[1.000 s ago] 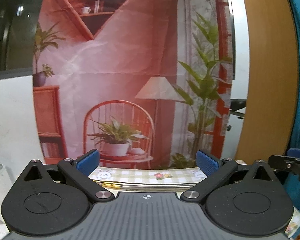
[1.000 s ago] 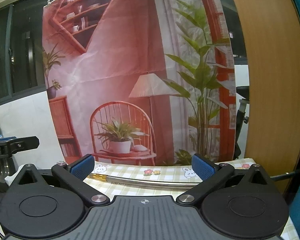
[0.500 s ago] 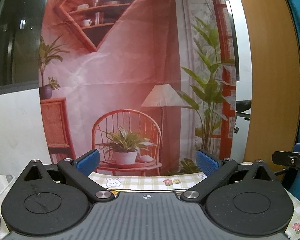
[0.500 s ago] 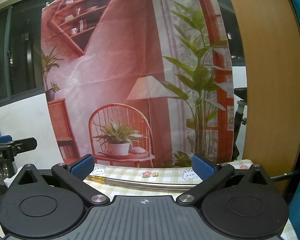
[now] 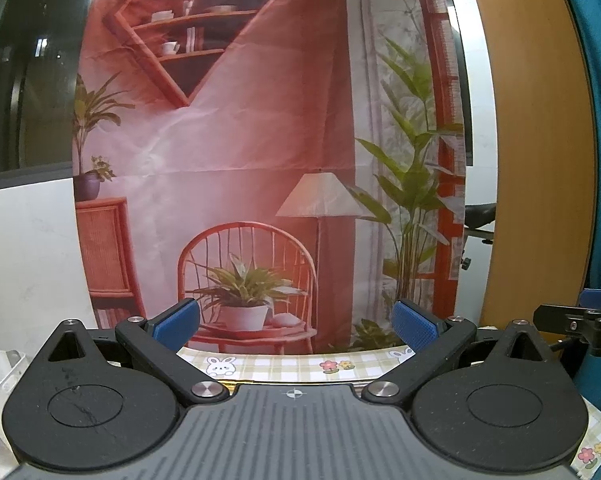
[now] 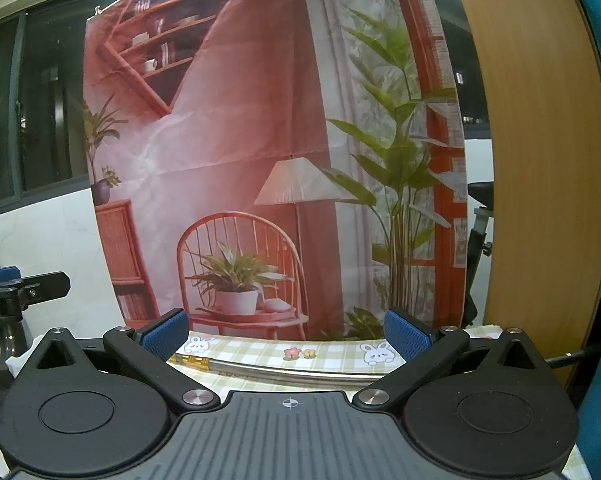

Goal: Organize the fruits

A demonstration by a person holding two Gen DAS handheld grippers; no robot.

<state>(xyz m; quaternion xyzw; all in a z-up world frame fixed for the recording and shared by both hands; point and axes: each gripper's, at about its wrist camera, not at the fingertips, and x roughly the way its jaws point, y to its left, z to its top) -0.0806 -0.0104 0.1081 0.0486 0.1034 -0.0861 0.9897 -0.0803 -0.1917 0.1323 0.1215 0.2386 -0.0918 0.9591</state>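
Note:
No fruit shows in either view. My left gripper (image 5: pixel 296 326) is open, its blue pads wide apart with nothing between them, held above the far strip of a checked tablecloth (image 5: pixel 284 366) with rabbit and flower prints. My right gripper (image 6: pixel 286 330) is open too and holds nothing. It points the same way, over the tablecloth (image 6: pixel 332 350). The right gripper's body (image 5: pixel 572 316) pokes in at the right edge of the left wrist view. The left gripper's body (image 6: pixel 16 290) shows at the left edge of the right wrist view.
A printed backdrop (image 5: pixel 260 160) of a red room with chair, lamp and plants hangs just behind the table. A metal rod with a brass tip (image 6: pixel 284 372) lies across the cloth. A wooden panel (image 5: pixel 536 160) stands at the right, a white wall (image 5: pixel 24 260) at the left.
Both views have tilted upward a little, so the backdrop sits lower in the frame and less of the tablecloth shows. Both grippers stay open.

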